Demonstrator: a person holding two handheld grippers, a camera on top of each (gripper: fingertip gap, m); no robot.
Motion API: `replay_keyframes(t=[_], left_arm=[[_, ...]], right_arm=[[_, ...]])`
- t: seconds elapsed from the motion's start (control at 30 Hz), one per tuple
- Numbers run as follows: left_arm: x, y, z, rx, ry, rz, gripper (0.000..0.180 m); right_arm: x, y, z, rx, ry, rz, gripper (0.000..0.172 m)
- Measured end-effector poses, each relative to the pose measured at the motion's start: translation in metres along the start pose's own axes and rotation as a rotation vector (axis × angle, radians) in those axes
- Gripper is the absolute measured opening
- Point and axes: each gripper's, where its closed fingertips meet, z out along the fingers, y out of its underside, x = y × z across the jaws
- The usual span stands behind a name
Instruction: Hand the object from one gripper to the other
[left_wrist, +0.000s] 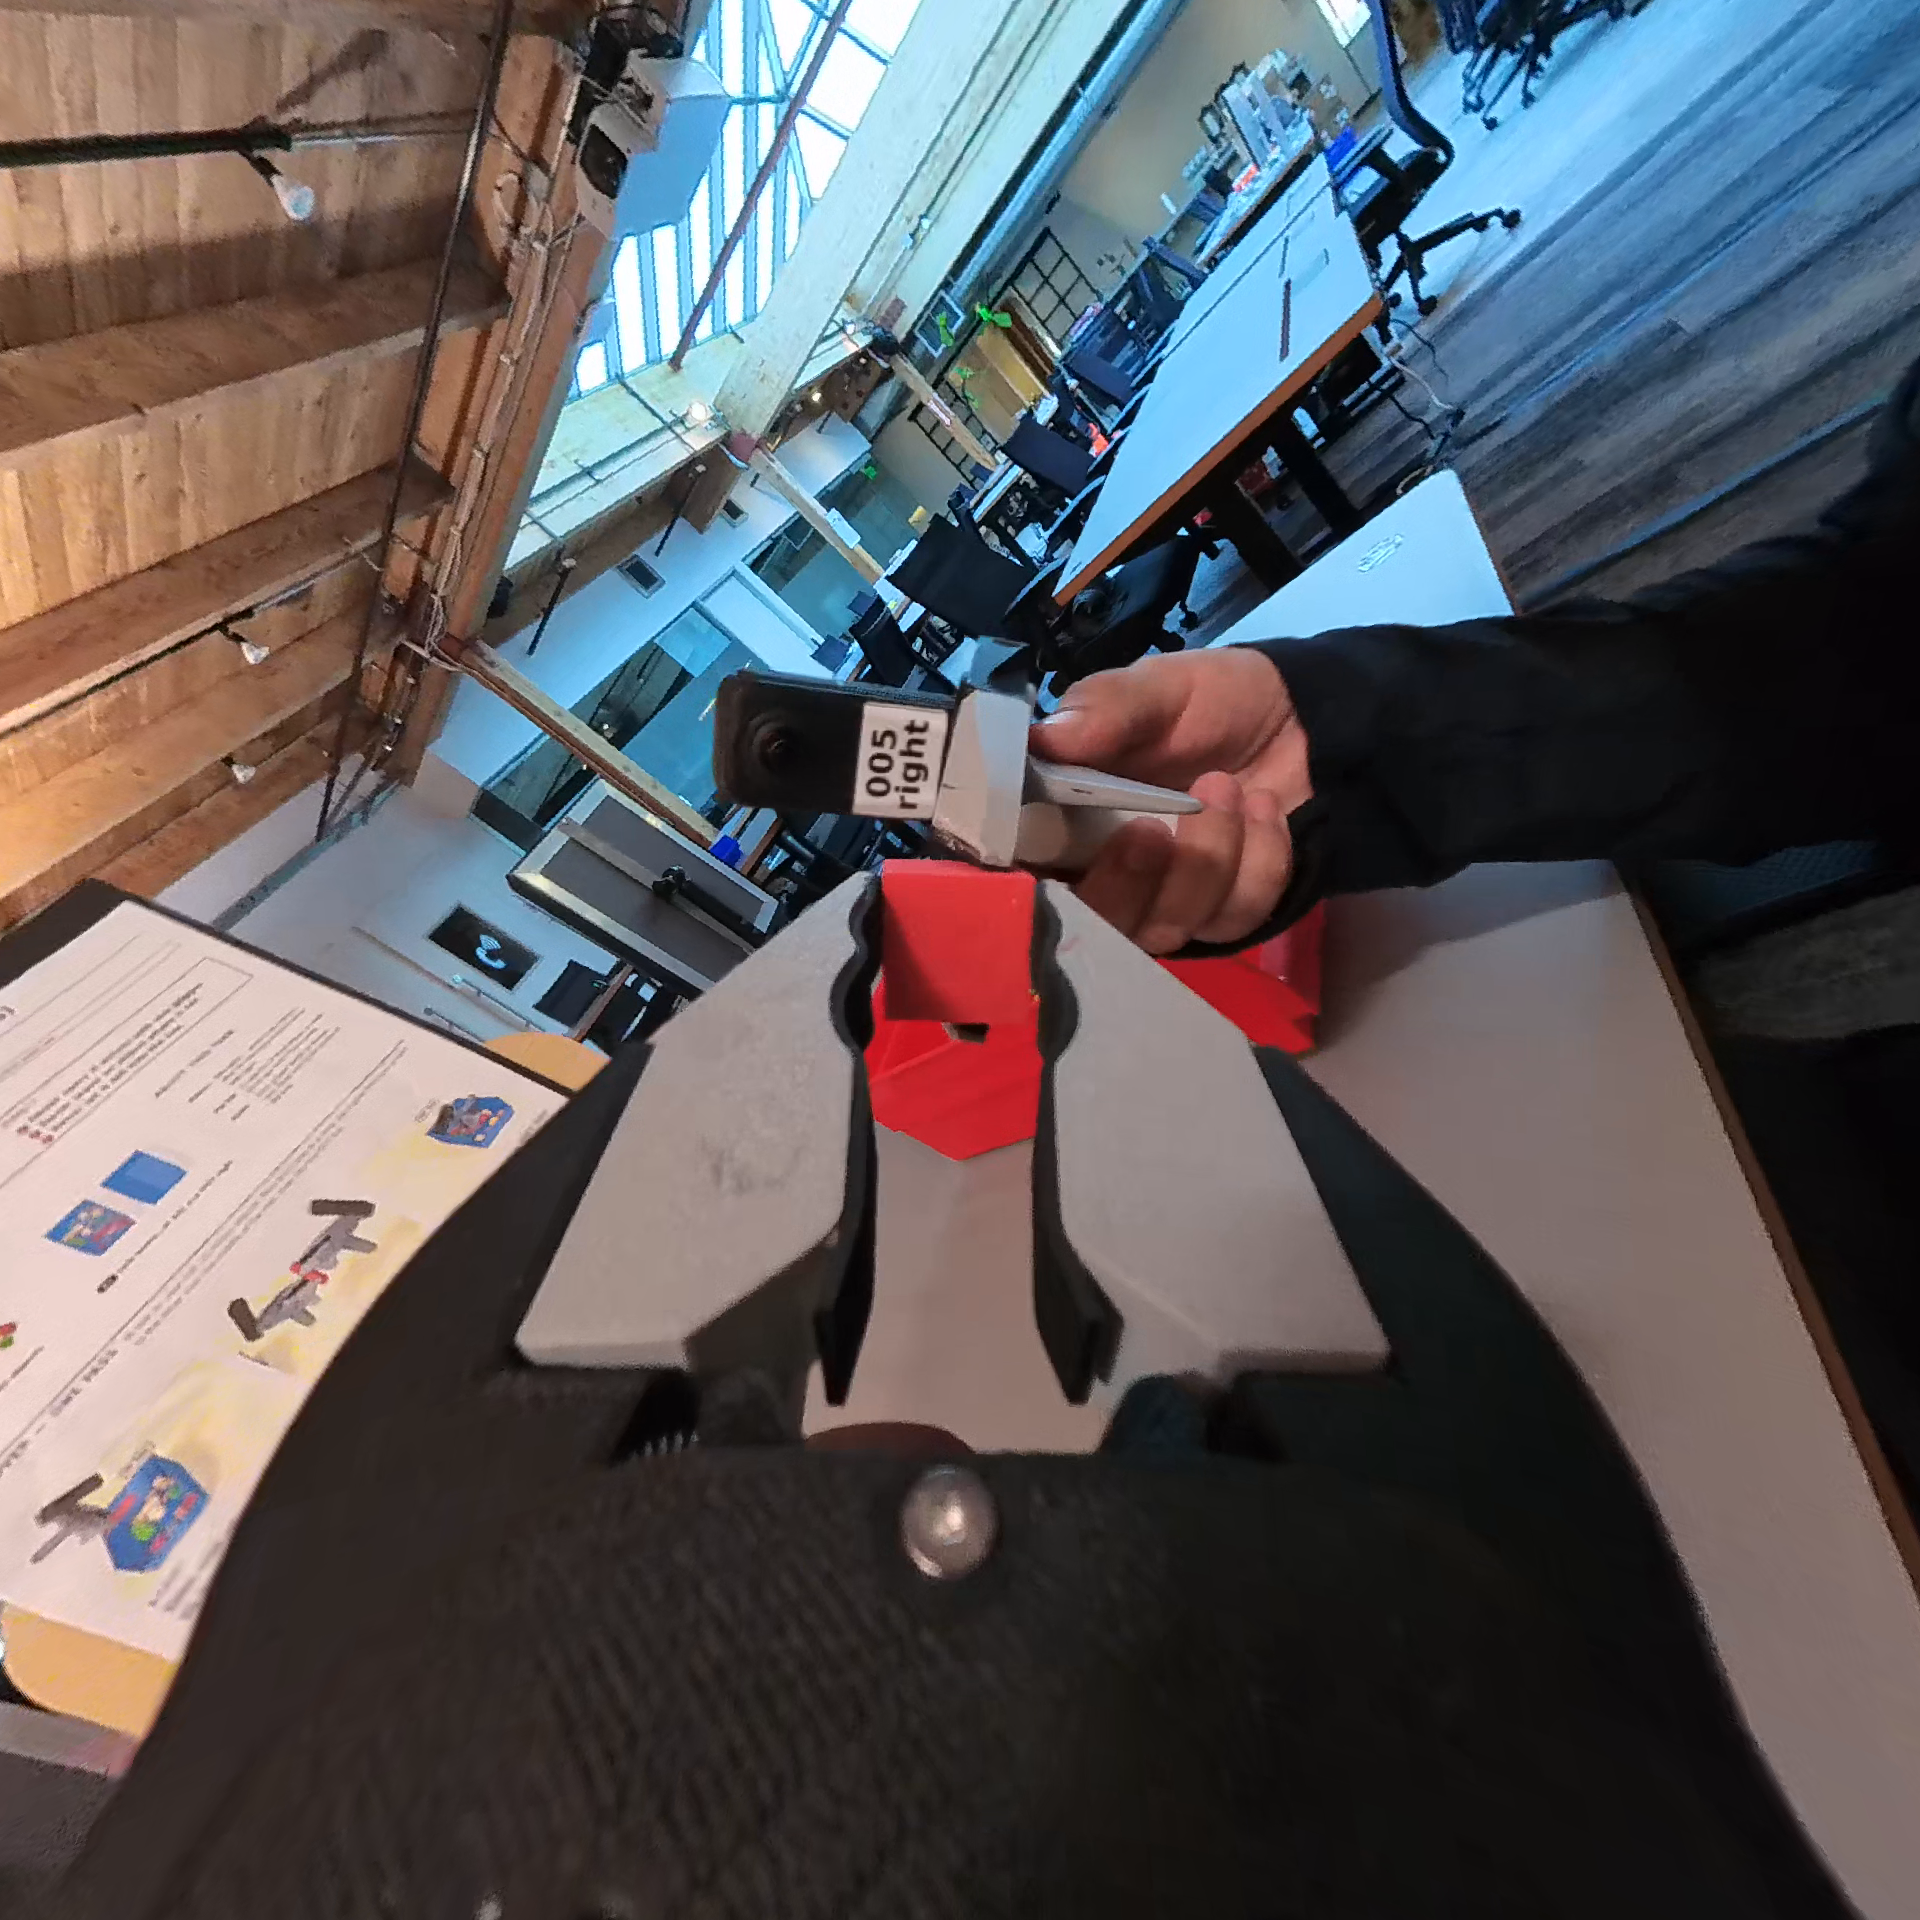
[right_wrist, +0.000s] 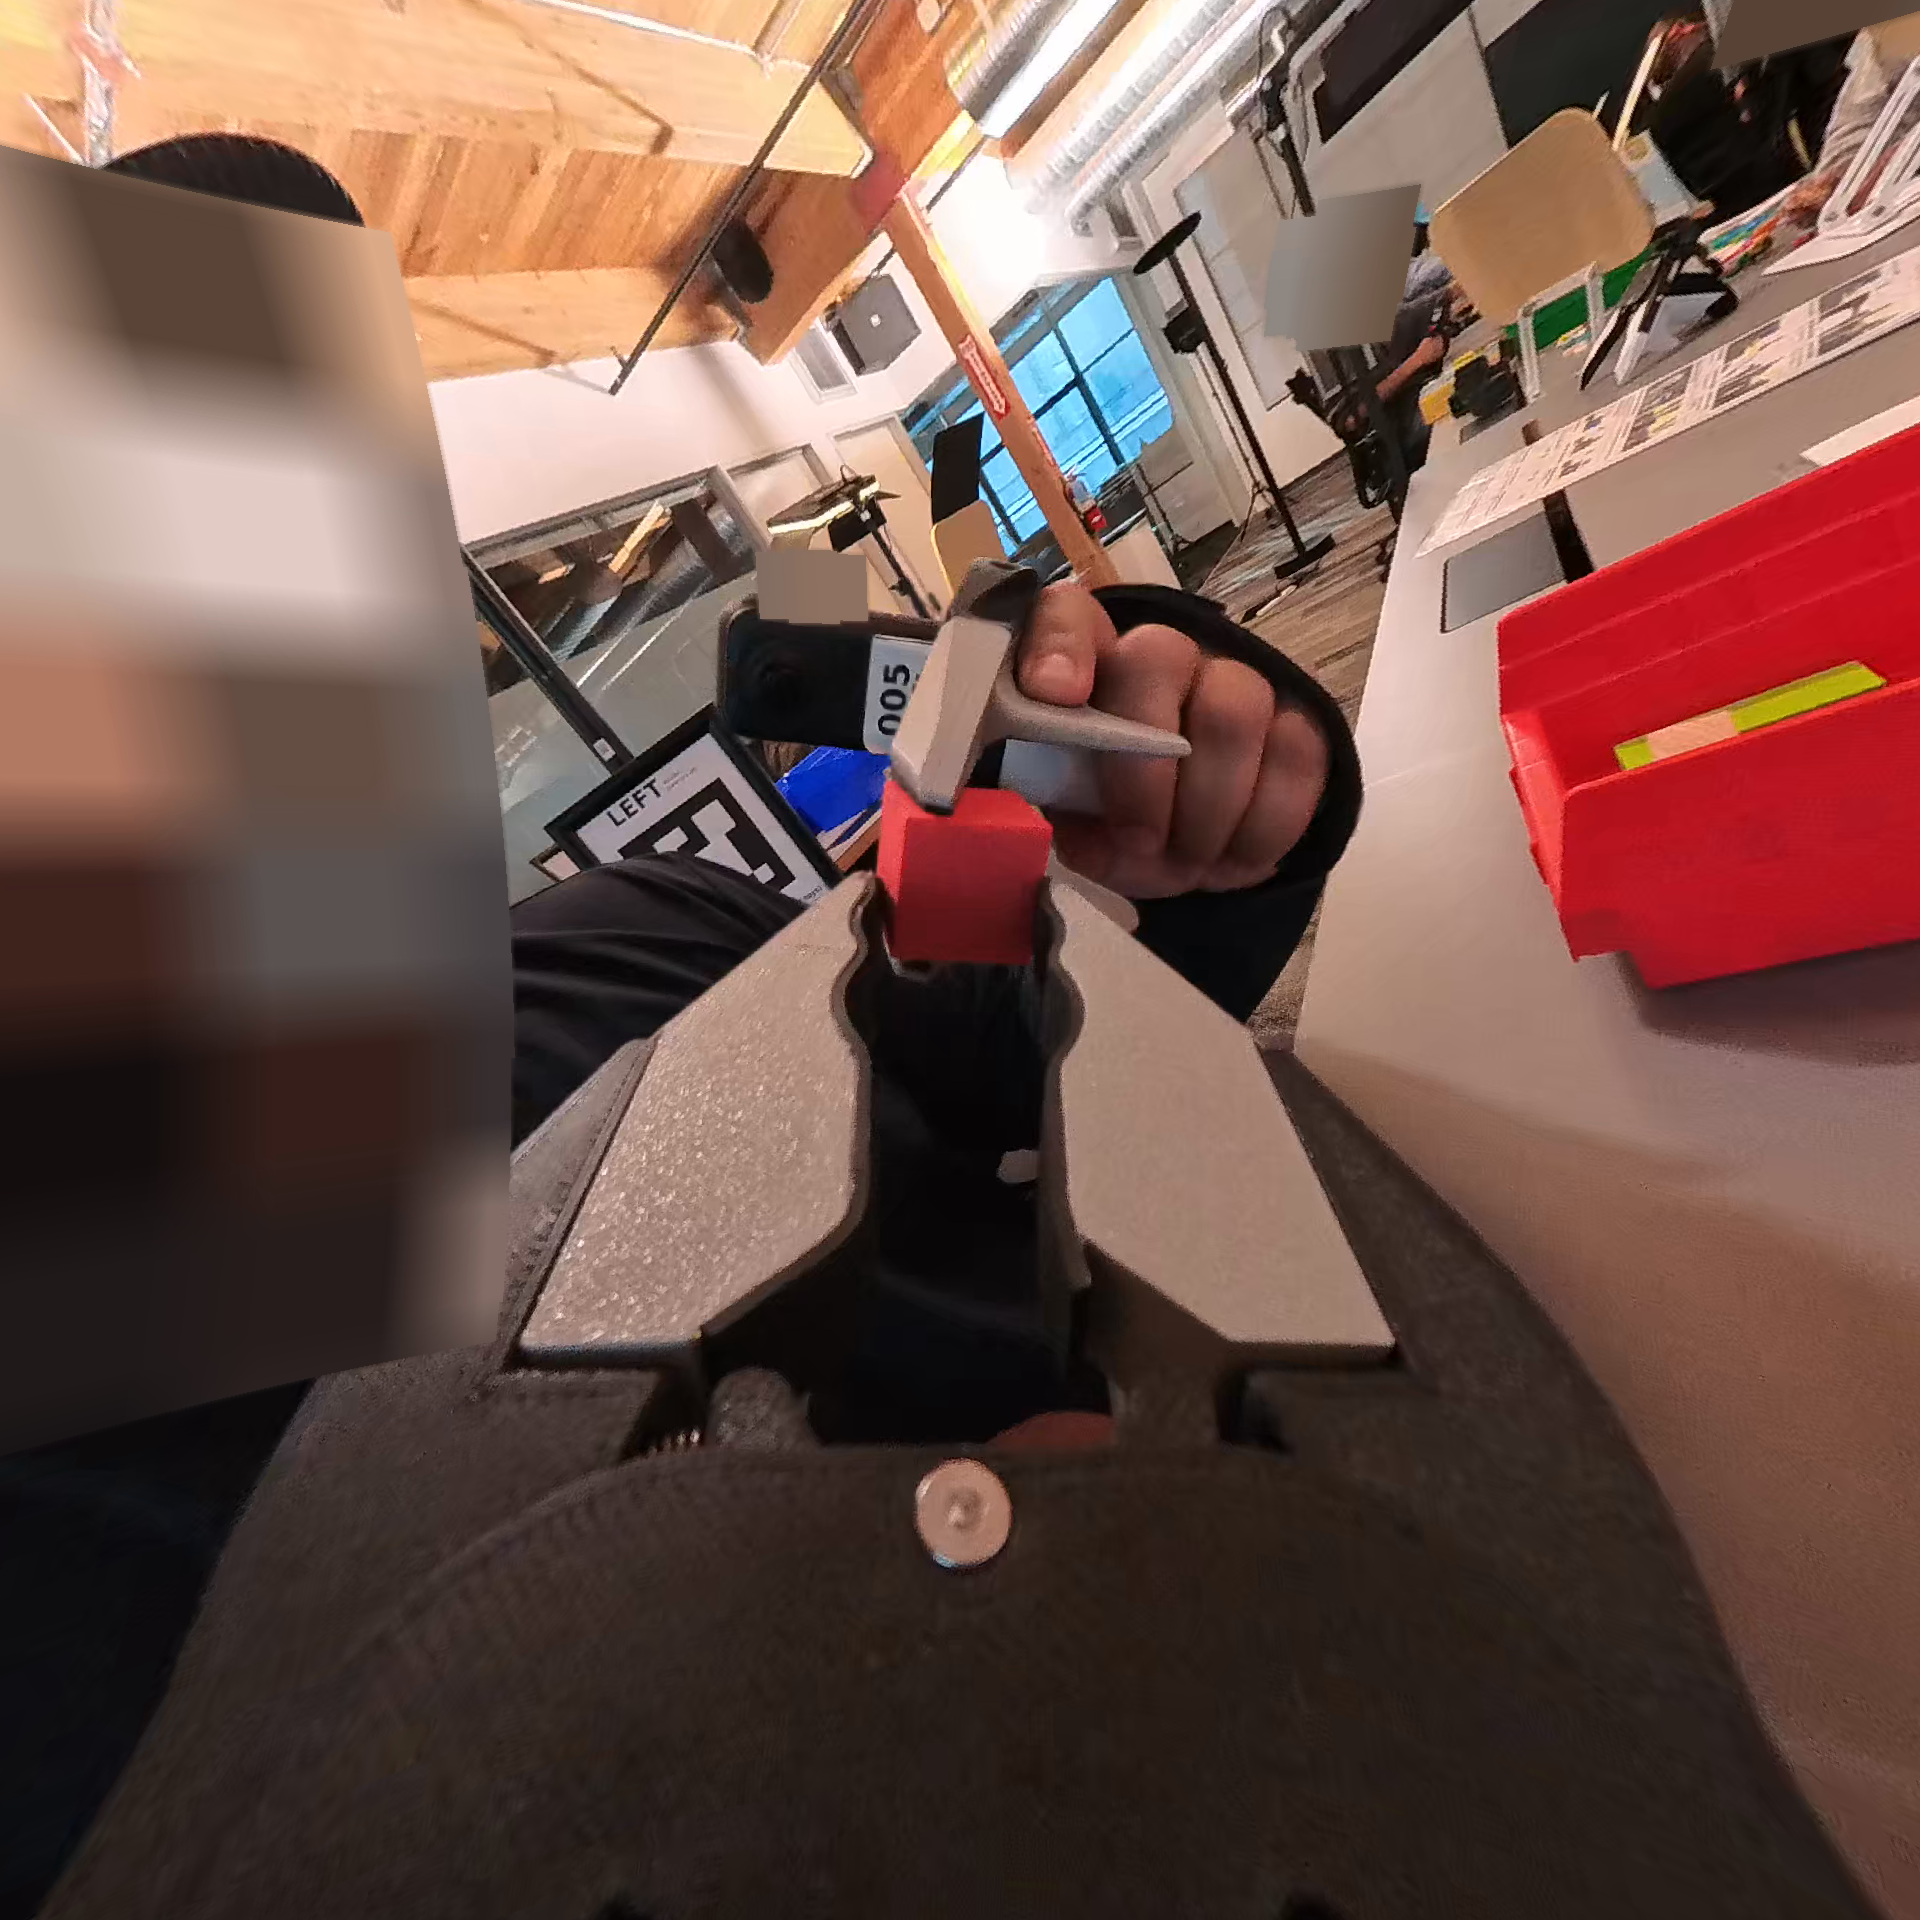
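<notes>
Red wooden cube sits mid-air, clamped at once by the left claw and the right claw, meeting from 12 o'clock. Judged best: keep the receiver squeezed firm, then ease the giver apart slowly, straight back.

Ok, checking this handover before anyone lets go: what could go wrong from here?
The right gripper pinches the red block only with its fingertips, so it may slip when the left gripper opens. The block seems to hang off the table edge, so a drop could miss the table.
</notes>
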Motion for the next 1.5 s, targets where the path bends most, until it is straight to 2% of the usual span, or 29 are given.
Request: replay_keyframes(t=[0.17, 0.27, 0.33, 0.4, 0.47, 0.53, 0.6, 0.67, 0.73, 0.93, 1.0, 1.07, 1.17, 1.23, 1.3, 1.4, 1.5], left_arm=[[-0.008, 0.019, -0.001, -0.042, -0.017, -0.143, 0.030], [-0.013, 0.025, -0.009, -0.035, -0.031, -0.206, 0.037], [-0.016, 0.028, -0.016, -0.031, -0.040, -0.230, 0.041], [-0.021, 0.031, -0.024, -0.037, -0.064, -0.263, 0.038], [-0.030, 0.040, -0.031, -0.065, -0.114, -0.300, 0.037], [-0.039, 0.054, -0.037, -0.107, -0.167, -0.345, 0.035], [-0.045, 0.070, -0.042, -0.147, -0.194, -0.409, 0.030], [-0.052, 0.084, -0.046, -0.182, -0.214, -0.491, 0.022], [-0.060, 0.097, -0.052, -0.228, -0.242, -0.565, 0.022], [-0.074, 0.138, -0.082, -0.400, -0.348, -0.658, 0.024], [-0.082, 0.162, -0.108, -0.546, -0.402, -0.651, 0.024], [-0.103, 0.188, -0.157, -0.686, -0.557, -0.675, 0.027], [-0.106, 0.215, -0.221, -0.807, -0.645, -0.819, 0.031], [-0.107, 0.237, -0.260, -0.964, -0.653, -0.830, 0.035], [-0.112, 0.257, -0.290, -1.092, -0.646, -0.852, 0.037], [-0.102, 0.280, -0.293, -1.173, -0.536, -1.019, 0.038], [-0.080, 0.305, -0.297, -1.395, -0.426, -1.029, 0.038]], right_arm=[[0.022, -0.009, -0.010, 0.047, 0.157, -0.028, 0.025], [0.028, -0.022, -0.035, 0.093, 0.274, -0.077, 0.025], [0.044, -0.033, -0.075, 0.121, 0.501, -0.158, 0.025], [0.063, -0.042, -0.135, 0.134, 0.818, -0.227, 0.025], [0.078, -0.036, -0.205, 0.089, 1.151, -0.244, 0.026], [0.087, -0.019, -0.254, 0.020, 1.331, -0.195, 0.025], [0.096, 0.004, -0.273, -0.080, 1.365, -0.123, 0.026], [0.108, 0.027, -0.280, -0.190, 1.372, -0.048, 0.026], [0.119, 0.049, -0.285, -0.314, 1.389, 0.008, 0.026], [0.133, 0.094, -0.280, -0.547, 1.352, 0.126, 0.026], [0.138, 0.106, -0.282, -0.609, 1.364, 0.164, 0.026], [0.144, 0.116, -0.288, -0.672, 1.396, 0.197, 0.026], [0.151, 0.118, -0.295, -0.687, 1.451, 0.223, 0.025], [0.152, 0.118, -0.299, -0.705, 1.477, 0.229, 0.026], [0.149, 0.123, -0.297, -0.750, 1.464, 0.230, 0.036], [0.141, 0.122, -0.294, -0.775, 1.466, 0.203, 0.042], [0.133, 0.111, -0.289, -0.731, 1.478, 0.165, 0.043]])
